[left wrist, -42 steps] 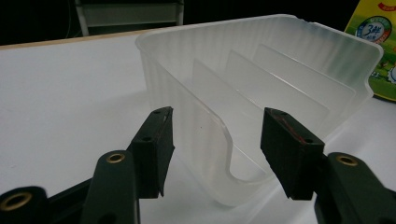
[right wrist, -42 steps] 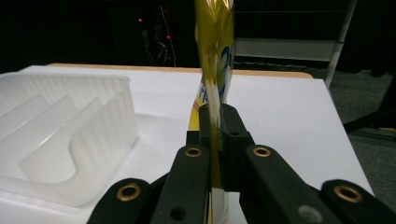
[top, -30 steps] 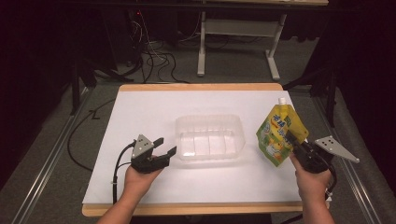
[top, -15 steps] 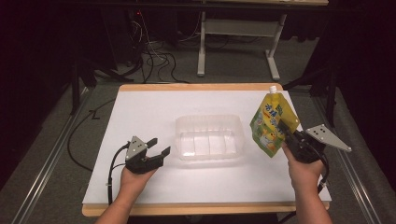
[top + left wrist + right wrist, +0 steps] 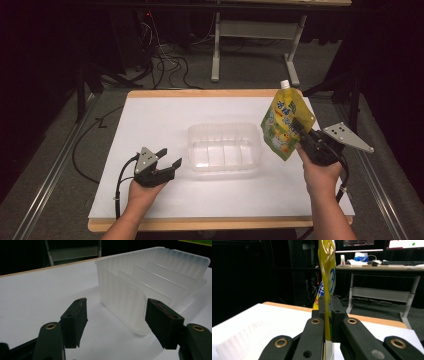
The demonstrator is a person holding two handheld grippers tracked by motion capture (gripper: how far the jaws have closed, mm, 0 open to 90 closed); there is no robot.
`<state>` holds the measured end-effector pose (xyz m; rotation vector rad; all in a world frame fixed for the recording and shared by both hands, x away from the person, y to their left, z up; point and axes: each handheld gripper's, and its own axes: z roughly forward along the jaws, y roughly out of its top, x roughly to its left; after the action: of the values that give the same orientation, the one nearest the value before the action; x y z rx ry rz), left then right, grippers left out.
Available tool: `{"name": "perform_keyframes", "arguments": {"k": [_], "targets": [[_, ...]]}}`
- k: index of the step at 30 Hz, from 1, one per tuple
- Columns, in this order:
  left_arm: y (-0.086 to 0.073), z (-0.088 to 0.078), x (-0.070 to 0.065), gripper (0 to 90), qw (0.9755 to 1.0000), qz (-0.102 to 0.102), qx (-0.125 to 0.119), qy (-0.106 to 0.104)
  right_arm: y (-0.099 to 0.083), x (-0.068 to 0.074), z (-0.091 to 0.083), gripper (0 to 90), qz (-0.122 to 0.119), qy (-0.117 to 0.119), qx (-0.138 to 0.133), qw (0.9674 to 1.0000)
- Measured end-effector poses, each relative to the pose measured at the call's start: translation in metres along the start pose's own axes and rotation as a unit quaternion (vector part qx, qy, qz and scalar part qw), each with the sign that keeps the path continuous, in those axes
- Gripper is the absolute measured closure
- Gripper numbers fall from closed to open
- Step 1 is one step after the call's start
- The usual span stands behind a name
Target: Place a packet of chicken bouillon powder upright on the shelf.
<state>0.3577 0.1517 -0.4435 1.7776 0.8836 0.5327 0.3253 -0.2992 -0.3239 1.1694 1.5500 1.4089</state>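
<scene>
A yellow-green spouted drink pouch [image 5: 282,125] hangs upright above the table's right side, with my right gripper [image 5: 301,131] shut on its lower right edge. In the right gripper view the pouch [image 5: 327,270] is seen edge-on, pinched between the two jaws of the right gripper [image 5: 328,312]. A clear ribbed plastic container [image 5: 225,146] sits open at the table's middle. My left gripper [image 5: 169,159] rests open on the white table just left of it. In the left gripper view, the left gripper [image 5: 116,321] has the container's near corner [image 5: 130,302] between its spread jaws, not touching.
The white sheet [image 5: 150,125] covers a wood-edged table [image 5: 200,93]. Beyond the far edge are a grey desk frame [image 5: 250,35] and loose cables [image 5: 165,65] on the floor. A desk with monitors [image 5: 387,255] stands behind.
My right gripper has lifted the pouch off the table and carried it left, tilting it upright beside the container. My left gripper slid slightly toward the near edge.
</scene>
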Motion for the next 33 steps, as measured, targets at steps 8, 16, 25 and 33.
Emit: {"name": "perform_keyframes", "arguments": {"k": [8,16,25,33], "targets": [[-0.001,0.000,-0.003,35.5,0.9999,-0.004,0.003,-0.011,0.006,0.016,0.011,90.0,0.004,0.017,-0.009,0.9998],[0.001,0.007,-0.014,35.6,0.9996,-0.001,0.006,-0.029,0.003,0.030,0.023,90.0,0.007,0.030,-0.011,0.9995],[0.002,0.018,-0.017,35.6,0.9995,-0.007,0.003,-0.032,-0.003,0.041,0.036,90.0,0.013,0.025,-0.017,0.9994],[0.003,0.031,-0.019,37.4,0.9989,-0.015,0.009,-0.044,-0.022,0.043,0.052,90.0,0.017,0.017,-0.005,0.9997]]}}
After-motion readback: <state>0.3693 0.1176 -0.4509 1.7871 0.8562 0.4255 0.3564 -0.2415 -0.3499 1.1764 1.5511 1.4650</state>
